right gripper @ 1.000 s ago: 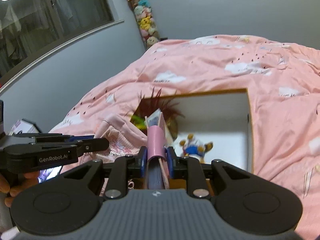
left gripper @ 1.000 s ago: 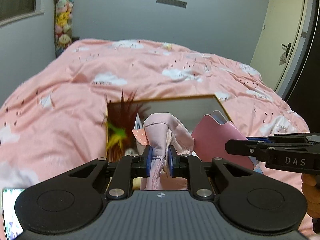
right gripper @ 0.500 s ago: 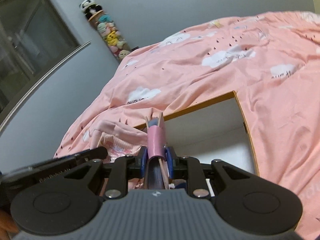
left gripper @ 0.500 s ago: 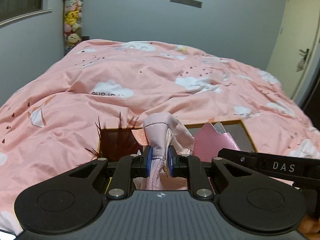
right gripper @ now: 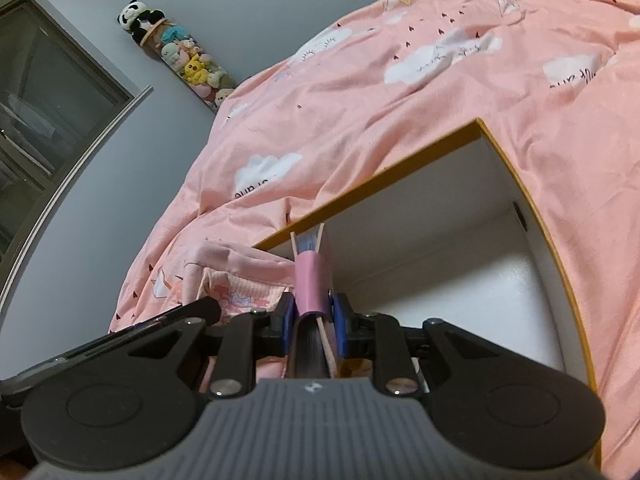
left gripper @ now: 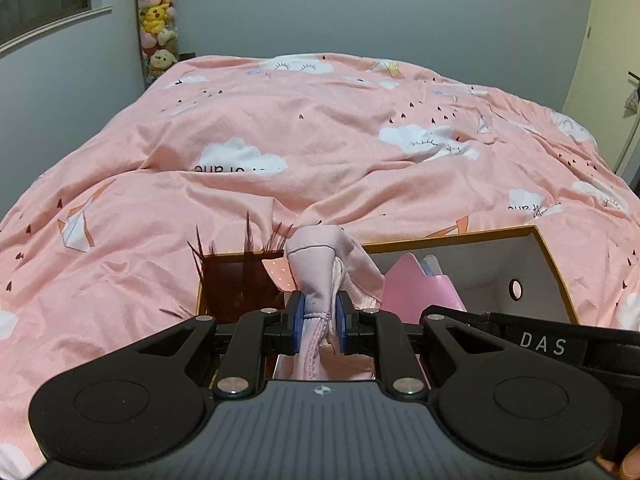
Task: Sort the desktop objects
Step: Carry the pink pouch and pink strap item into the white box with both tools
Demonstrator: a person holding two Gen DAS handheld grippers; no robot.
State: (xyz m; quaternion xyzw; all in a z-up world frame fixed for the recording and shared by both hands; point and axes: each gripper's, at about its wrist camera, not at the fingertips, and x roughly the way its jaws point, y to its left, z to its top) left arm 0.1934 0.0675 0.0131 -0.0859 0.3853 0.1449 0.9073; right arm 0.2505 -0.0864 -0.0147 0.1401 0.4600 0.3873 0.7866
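1. Step in hand, as I judge it: both items are being lowered into the box (left gripper: 554, 264) on the bed (left gripper: 320, 152) — the placing stage of the sort.
2. The left gripper (left gripper: 319, 316) is clamped on a bunched pink cloth (left gripper: 316, 268), which stands up between its pads over the box's near edge.
3. The right gripper (right gripper: 314, 314) is closed tight on a pink notebook (right gripper: 310, 280), spine toward the camera, tip inside the box.
4. Next move calls for lowering each to the floor of the box, then opening the jaws — cloth first, since it will slump.
5. Textures: soft stitched fabric; smooth stiff cover; rigid white-lined box with an orange rim; dark red spiky fronds (left gripper: 240, 276) at its left end.
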